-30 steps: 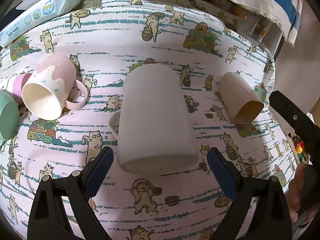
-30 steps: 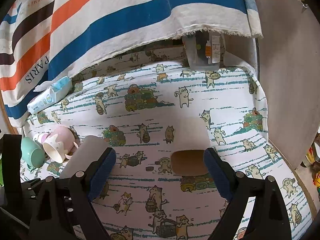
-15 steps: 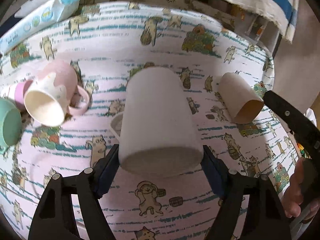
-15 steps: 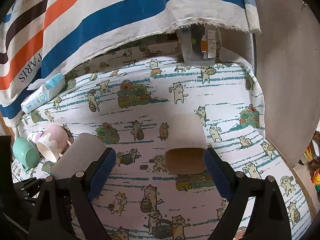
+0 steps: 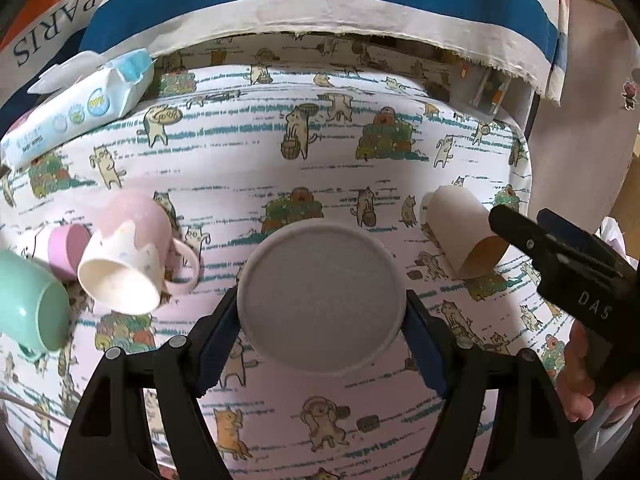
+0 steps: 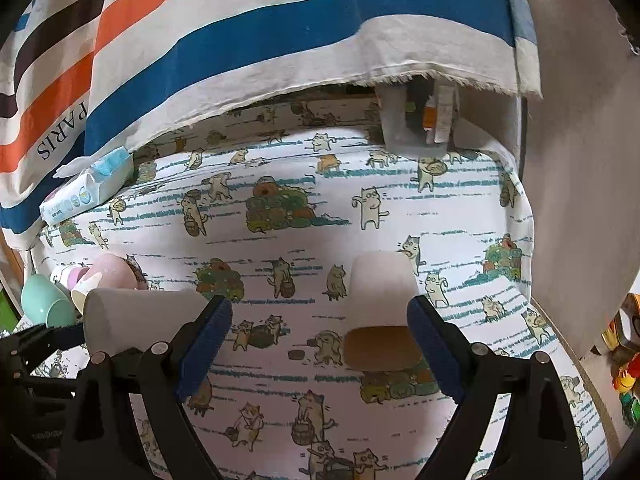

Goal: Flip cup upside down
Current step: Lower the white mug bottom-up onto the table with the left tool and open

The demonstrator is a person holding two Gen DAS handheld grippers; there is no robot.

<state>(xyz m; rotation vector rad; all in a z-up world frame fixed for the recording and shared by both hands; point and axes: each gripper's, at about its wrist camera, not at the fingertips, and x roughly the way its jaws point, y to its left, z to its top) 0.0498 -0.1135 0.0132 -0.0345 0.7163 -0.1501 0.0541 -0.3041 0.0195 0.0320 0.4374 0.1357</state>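
Note:
My left gripper [image 5: 322, 316] is shut on a white mug [image 5: 320, 300]; its round flat base faces the left wrist camera and it is lifted off the cat-print tablecloth [image 5: 280, 168]. The same mug [image 6: 140, 320] shows lying sideways in the air at the left of the right wrist view. My right gripper [image 6: 320, 336] is open and empty above the cloth. A beige paper cup [image 6: 380, 312] lies on its side just ahead between its fingers, mouth toward the camera; it also shows in the left wrist view [image 5: 460, 236].
A pink-and-cream mug [image 5: 128, 260], a small lilac cup [image 5: 68, 248] and a mint cup [image 5: 32, 308] lie on their sides at the left. A baby-wipes pack [image 5: 80, 104] sits at the back left. A striped cloth [image 6: 240, 40] hangs behind. The table edge runs along the right.
My left gripper closed on the white mug, lifted it and tilted it so its base faces the camera. My right gripper stayed open, nearly still.

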